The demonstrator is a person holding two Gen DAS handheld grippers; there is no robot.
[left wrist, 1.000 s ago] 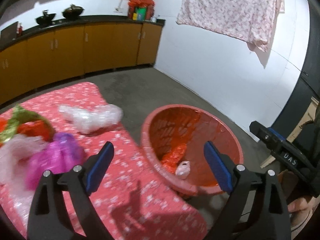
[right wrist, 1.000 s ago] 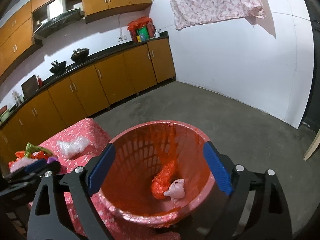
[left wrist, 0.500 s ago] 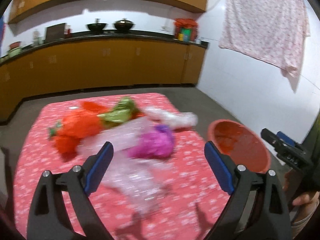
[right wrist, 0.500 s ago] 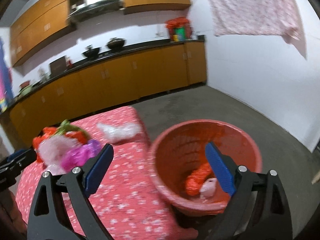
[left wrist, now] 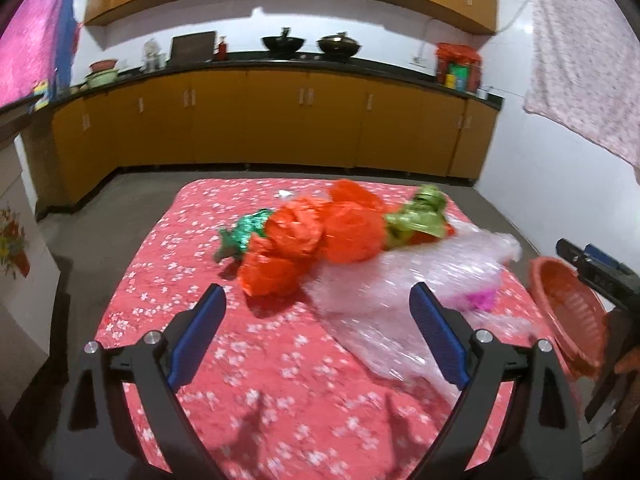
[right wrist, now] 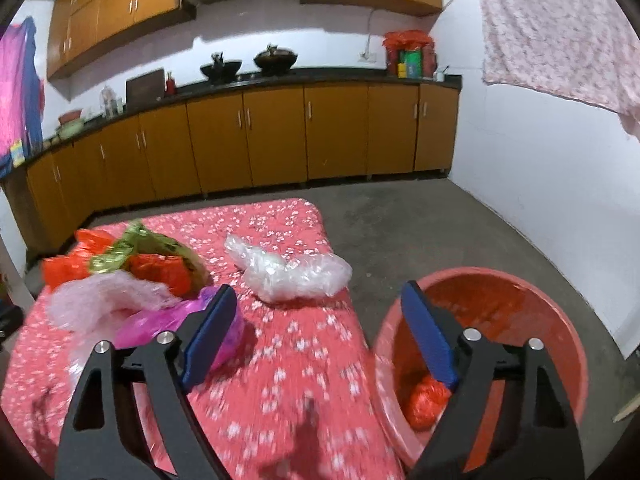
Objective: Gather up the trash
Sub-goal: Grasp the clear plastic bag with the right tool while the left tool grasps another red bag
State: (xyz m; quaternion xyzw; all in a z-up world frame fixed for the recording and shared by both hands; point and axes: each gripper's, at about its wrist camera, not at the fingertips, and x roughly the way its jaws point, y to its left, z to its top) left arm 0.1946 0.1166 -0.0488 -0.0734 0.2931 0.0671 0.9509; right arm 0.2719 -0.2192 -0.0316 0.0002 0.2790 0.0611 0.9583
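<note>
I see a table with a red flowered cloth [left wrist: 192, 280]. A pile of trash sits on it. There are orange bags [left wrist: 316, 240], scrunched up together. Green shiny wrappers [left wrist: 424, 212] poke out at the far side of the pile, and one more green bit sticks out on the left. A big sheet of clear bubbly plastic [left wrist: 400, 292] lies on the near side of the orange bags and touches them. A purple bag [right wrist: 176, 324] peeks out from under that plastic. Another clear plastic bag [right wrist: 292, 272] lies on its own near the table's right edge, a little apart from the pile.

My left gripper [left wrist: 318, 334] hangs over the cloth with its jaws wide apart. Nothing is between them. It points at the pile, and its right blue finger is over the edge of the bubbly plastic.

My right gripper [right wrist: 320, 336] hangs near the right edge of the table. Its jaws are closing, but they are not on anything, and I see only cloth between them.

The red basket [right wrist: 540, 292] stands on the floor just beside the table, on the right. An orange bag [right wrist: 424, 404] is already lying at the bottom of it.
</note>
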